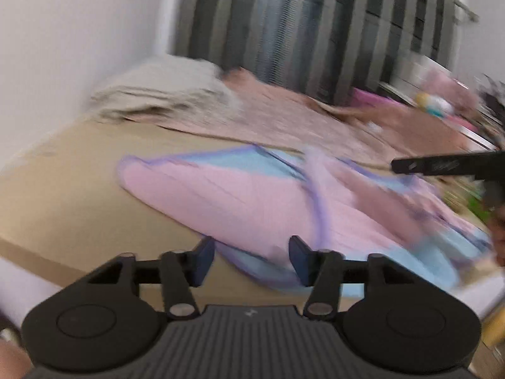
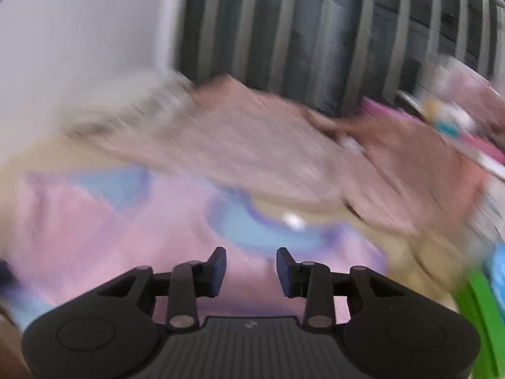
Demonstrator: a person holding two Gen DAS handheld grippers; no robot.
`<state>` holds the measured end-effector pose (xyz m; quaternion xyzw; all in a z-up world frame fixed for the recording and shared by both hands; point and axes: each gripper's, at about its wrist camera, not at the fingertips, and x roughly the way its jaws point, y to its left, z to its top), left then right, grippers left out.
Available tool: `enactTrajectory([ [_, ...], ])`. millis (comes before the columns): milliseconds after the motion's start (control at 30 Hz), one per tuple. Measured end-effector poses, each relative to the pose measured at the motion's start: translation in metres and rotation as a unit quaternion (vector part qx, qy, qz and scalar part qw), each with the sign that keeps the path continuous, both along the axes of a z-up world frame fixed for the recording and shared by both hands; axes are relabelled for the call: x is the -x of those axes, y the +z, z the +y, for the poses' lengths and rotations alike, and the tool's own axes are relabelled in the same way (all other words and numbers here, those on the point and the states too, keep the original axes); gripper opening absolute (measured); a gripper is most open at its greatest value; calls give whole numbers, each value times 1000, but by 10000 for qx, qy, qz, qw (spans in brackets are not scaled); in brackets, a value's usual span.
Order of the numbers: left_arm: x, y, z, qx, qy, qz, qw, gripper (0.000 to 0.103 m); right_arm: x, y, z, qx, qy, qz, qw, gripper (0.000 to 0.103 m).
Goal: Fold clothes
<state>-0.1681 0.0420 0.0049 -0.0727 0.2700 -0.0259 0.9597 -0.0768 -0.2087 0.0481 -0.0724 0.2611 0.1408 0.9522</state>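
Observation:
A pink garment with light blue panels and purple trim lies spread on a tan surface. My left gripper is open and empty, just above the garment's near edge. The right gripper shows in the left wrist view as a black bar over the garment's right side. In the blurred right wrist view my right gripper is open and empty above the pink garment, close to its blue neckline.
A dusty pink cloth and a folded grey-white pile lie behind the garment. A striped dark curtain and white wall stand behind. Toys and clutter sit at the right; a green object is near the right gripper.

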Motion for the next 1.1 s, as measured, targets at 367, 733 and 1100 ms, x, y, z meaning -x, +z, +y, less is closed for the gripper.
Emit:
enactTrajectory([
  [367,16,-8,14,332,489,-300,9978,48,-81,4,191,144,2725,853,9583,55],
  [733,20,-14,2,93,463,-426,9980,9,-115,14,196,-240,2415,1039,9645,4],
  [1100,15,-14,8,369,310,-343,9983,12,-83,10,172,42,2106,978,9727,16],
])
